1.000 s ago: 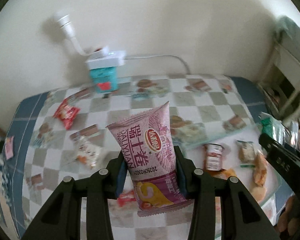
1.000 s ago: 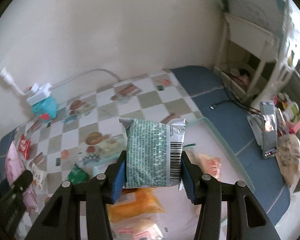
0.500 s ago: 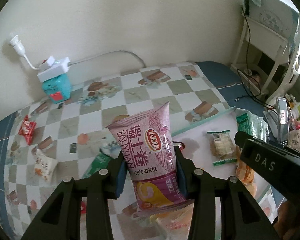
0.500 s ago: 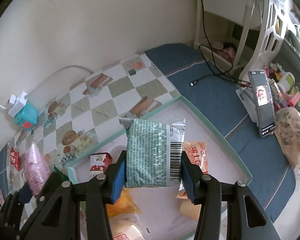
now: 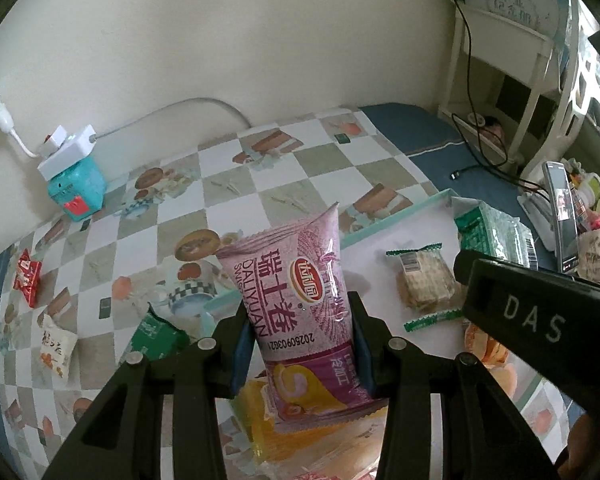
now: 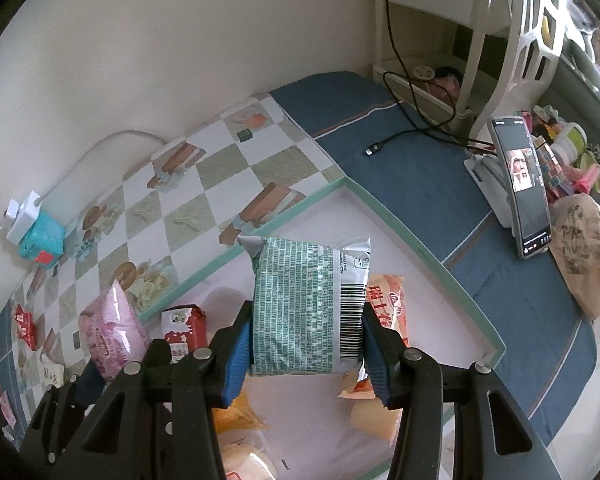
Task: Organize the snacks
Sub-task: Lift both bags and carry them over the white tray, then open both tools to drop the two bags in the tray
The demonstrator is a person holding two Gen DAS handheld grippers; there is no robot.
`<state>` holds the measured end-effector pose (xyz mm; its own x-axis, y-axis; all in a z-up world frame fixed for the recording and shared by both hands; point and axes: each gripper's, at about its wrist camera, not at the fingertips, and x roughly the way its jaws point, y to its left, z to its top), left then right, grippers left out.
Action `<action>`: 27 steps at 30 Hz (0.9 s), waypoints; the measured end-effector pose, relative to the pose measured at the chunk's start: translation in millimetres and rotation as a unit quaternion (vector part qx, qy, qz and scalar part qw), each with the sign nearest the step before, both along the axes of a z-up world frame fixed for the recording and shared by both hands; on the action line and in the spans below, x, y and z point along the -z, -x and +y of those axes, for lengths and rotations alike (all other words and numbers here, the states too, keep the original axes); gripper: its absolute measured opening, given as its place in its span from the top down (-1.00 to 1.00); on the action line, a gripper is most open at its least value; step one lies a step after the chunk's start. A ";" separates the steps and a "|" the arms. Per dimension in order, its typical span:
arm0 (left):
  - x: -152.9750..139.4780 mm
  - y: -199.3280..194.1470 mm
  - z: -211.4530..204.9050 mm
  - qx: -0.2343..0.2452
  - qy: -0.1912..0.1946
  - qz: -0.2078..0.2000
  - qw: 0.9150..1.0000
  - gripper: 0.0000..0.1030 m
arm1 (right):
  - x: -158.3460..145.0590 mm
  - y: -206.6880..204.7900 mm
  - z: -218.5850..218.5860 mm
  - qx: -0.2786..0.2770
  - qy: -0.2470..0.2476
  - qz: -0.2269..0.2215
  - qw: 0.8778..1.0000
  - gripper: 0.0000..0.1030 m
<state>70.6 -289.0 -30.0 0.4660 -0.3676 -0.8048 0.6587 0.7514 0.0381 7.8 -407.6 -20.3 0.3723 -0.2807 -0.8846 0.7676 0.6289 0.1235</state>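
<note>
Left gripper (image 5: 300, 344): clamped on 1 pink packet (image 5: 296, 300), held upright above the tray (image 5: 396, 216). Right gripper (image 6: 306, 344): clamped on 1 green packet (image 6: 300, 304), also above the tray. Tray holds a cracker pack (image 5: 422, 280), a red carton (image 6: 182, 330) and an orange packet (image 6: 388, 308).

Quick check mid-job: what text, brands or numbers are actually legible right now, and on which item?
"DALIYUAN", "瑞士卷", "2025090321": pink snack packet in the left gripper.
"DAS": side of the right gripper.
Green packet in the right gripper: barcode and dense print, too small to read.
Orange packet in the tray: partly hidden, unreadable.
Phone, red packets: too blurred.
</note>
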 end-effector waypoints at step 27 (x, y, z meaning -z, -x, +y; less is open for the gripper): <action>-19.1 -20.6 31.3 -0.043 -0.015 0.003 0.999 -0.63 | -0.8 -2.2 2.3 0.002 -0.003 0.000 1.000 -0.55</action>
<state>91.2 -257.7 -10.9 0.4908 -0.3012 -0.8176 0.5916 0.8041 0.0589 10.0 -405.3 -19.4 0.3708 -0.2766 -0.8866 0.7708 0.6242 0.1276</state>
